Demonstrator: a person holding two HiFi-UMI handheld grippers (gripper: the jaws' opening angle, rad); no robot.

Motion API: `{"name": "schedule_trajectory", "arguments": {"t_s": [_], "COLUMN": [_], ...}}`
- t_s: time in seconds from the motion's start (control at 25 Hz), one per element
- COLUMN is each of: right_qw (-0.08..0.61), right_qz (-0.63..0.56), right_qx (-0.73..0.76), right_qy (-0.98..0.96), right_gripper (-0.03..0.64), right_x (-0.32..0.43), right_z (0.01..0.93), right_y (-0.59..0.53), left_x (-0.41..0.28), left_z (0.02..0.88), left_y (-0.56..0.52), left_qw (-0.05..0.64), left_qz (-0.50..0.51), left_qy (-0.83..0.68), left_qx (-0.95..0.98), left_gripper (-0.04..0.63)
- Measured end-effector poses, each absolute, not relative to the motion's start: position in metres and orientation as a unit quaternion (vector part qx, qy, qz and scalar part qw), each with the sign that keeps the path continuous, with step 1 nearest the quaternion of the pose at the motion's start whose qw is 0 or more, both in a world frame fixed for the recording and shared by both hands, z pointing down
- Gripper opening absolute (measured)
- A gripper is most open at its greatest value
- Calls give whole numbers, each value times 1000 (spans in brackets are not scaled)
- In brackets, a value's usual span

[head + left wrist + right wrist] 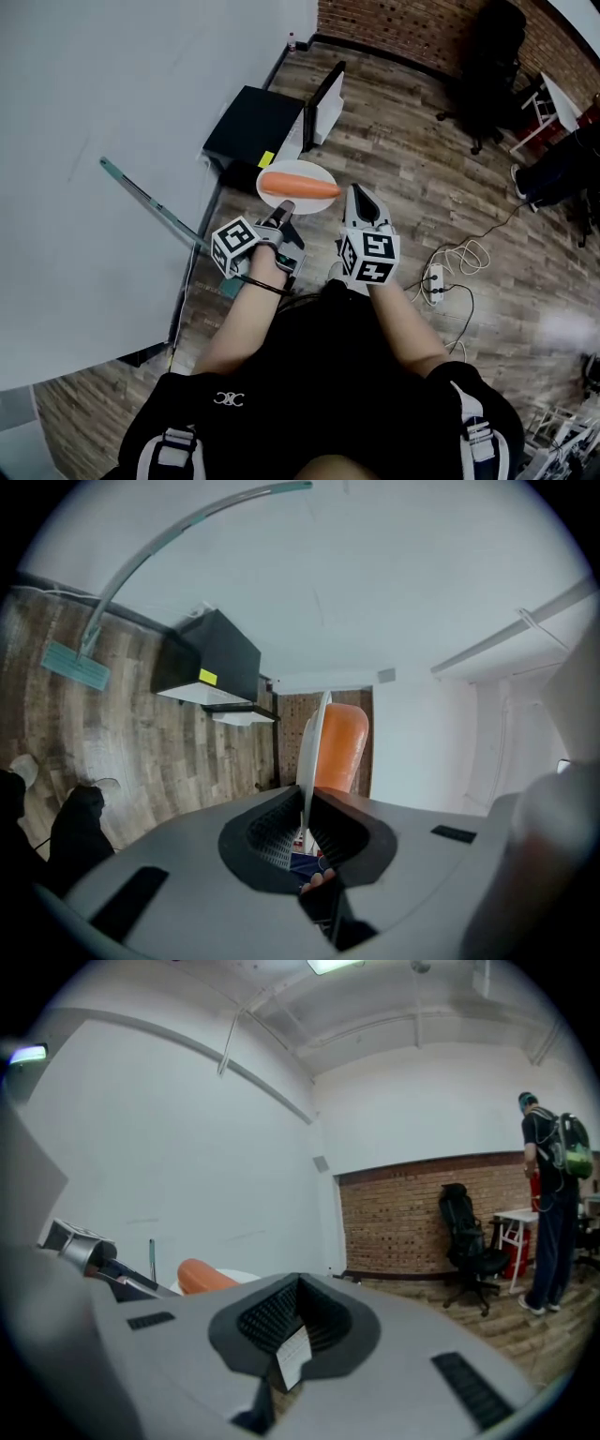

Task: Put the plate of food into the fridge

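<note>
A white plate [298,175] carries a long orange piece of food [300,187]. My left gripper [279,214] is shut on the plate's near rim and holds it above the wooden floor. In the left gripper view the plate [312,747] stands edge-on between the closed jaws of the left gripper [305,819], with the orange food [339,747] on its right face. My right gripper [364,202] hangs just right of the plate, apart from it, its jaws together and holding nothing. The right gripper view shows the right gripper [298,1321] shut, with the orange food [204,1277] to its left.
A small black fridge [253,124] sits on the floor by the white wall, its white door [325,101] open. A green long-handled mop [150,208] leans on the wall. A power strip and cables [435,277] lie at right. Further off are an office chair [487,66] and a standing person [551,1204].
</note>
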State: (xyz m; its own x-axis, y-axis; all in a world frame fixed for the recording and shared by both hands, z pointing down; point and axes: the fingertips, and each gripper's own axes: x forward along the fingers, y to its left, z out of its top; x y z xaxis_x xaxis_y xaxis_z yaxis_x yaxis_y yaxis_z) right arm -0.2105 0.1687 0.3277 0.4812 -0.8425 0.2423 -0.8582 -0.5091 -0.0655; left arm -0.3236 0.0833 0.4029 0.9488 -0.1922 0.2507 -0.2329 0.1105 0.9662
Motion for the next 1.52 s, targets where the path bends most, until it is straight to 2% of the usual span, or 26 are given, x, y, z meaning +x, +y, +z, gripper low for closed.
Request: {"name": "schedule_trajectory", "arguments": {"t_s": [0.64,1.2,1.52], "right_qw": [26,26,32], "right_qz": [132,150,154], "right_qx": [844,839,842], "right_qy": [-519,-523,-515], "right_gripper": [14,14,14], "right_x": [-47,3,48], "right_z": [330,343,354], "right_y": [152,160,137], "left_x": [-159,-113,-58], "left_z": [406,421,435], "left_y": [69,70,42], "left_qw": [730,741,747], "left_qz": [-2,-5,5], "left_qy": [-176,-194,-185], "left_qx": [660,643,639], "left_gripper": [28,28,28]}}
